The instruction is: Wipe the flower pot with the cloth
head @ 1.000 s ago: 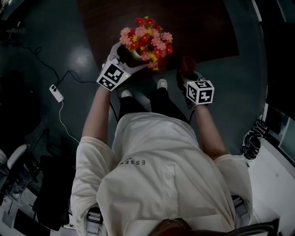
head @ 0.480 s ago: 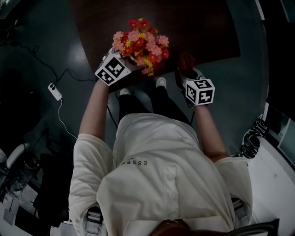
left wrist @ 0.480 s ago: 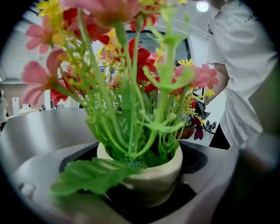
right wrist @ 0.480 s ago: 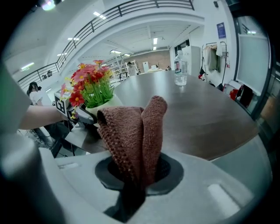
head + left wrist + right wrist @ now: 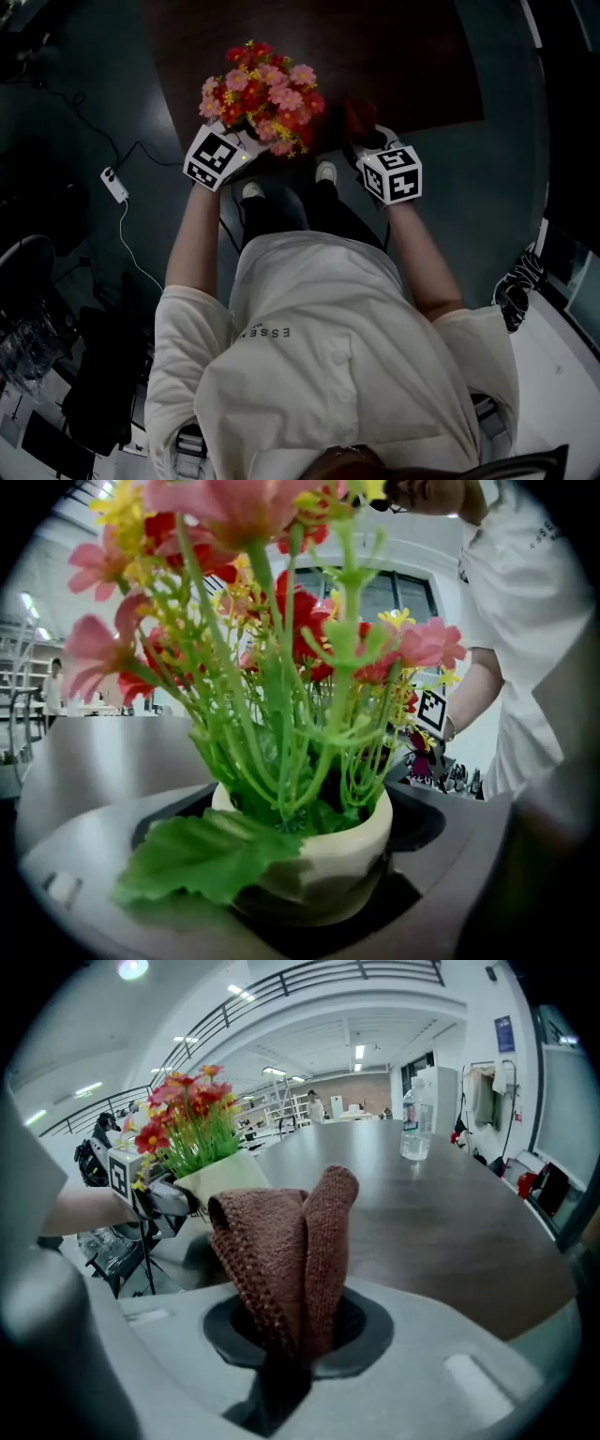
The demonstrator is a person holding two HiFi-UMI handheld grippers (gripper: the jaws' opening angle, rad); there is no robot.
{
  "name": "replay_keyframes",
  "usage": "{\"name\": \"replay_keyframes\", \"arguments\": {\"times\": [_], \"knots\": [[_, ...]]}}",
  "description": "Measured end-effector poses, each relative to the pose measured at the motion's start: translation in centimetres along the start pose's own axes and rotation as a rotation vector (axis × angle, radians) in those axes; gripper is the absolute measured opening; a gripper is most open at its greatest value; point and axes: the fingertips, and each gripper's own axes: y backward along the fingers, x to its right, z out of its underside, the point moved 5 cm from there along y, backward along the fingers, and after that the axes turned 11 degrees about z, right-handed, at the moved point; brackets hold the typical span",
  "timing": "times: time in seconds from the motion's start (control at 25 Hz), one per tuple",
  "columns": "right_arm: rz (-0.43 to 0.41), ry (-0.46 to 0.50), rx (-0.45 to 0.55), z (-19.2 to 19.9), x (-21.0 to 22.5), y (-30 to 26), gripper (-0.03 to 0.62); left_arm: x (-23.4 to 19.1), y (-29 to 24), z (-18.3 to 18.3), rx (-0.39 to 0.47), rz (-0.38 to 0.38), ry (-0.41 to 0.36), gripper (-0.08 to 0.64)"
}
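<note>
While it is gripped, cream flower pot (image 5: 354, 841), knitted brown cloth (image 5: 281, 1251).

A long dark wooden table (image 5: 403, 66) stands on a glossy grey-blue floor (image 5: 94, 84), where a white power strip (image 5: 114, 186) lies at the end of a thin white cable (image 5: 131, 248) and a black lead (image 5: 141, 148) runs off toward the table. A clear water bottle (image 5: 416, 1121) stands alone on the tabletop, with a tall white cabinet (image 5: 442, 1091) behind it. Strip lights (image 5: 359, 1052) glow in the white ceiling, a railed upper gallery (image 5: 309, 974) curves overhead, and dark-framed windows (image 5: 398, 597) line the far wall.
</note>
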Motion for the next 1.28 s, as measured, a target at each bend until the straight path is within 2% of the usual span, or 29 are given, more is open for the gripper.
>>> {"name": "replay_keyframes", "arguments": {"times": [0.12, 0.28, 0.56, 0.92, 1.28], "knots": [[-0.031, 0.023, 0.035, -2.0, -0.6, -0.9, 0.044, 0.2, 0.7, -2.8, 0.044, -0.054, 0.054, 0.541], [-0.083, 0.064, 0.128, -5.7, -2.3, -0.6, 0.044, 1.6, 1.2, -6.4, 0.095, -0.078, 0.137, 0.541], [-0.201, 0.152, 0.315, -10.4, -6.3, 1.7, 0.044, 2.3, 2.9, -10.5, 0.117, -0.159, 0.152, 0.541], [-0.354, 0.163, 0.474, -12.4, -9.7, 4.7, 0.044, 3.2, 3.6, -14.5, 0.222, -0.186, 0.148, 0.541], [-0.460, 0.300, 0.510, -11.6, -13.2, 6.3, 0.044, 4.0, 3.2, -16.6, 0.293, -0.149, 0.159, 0.540]]}}
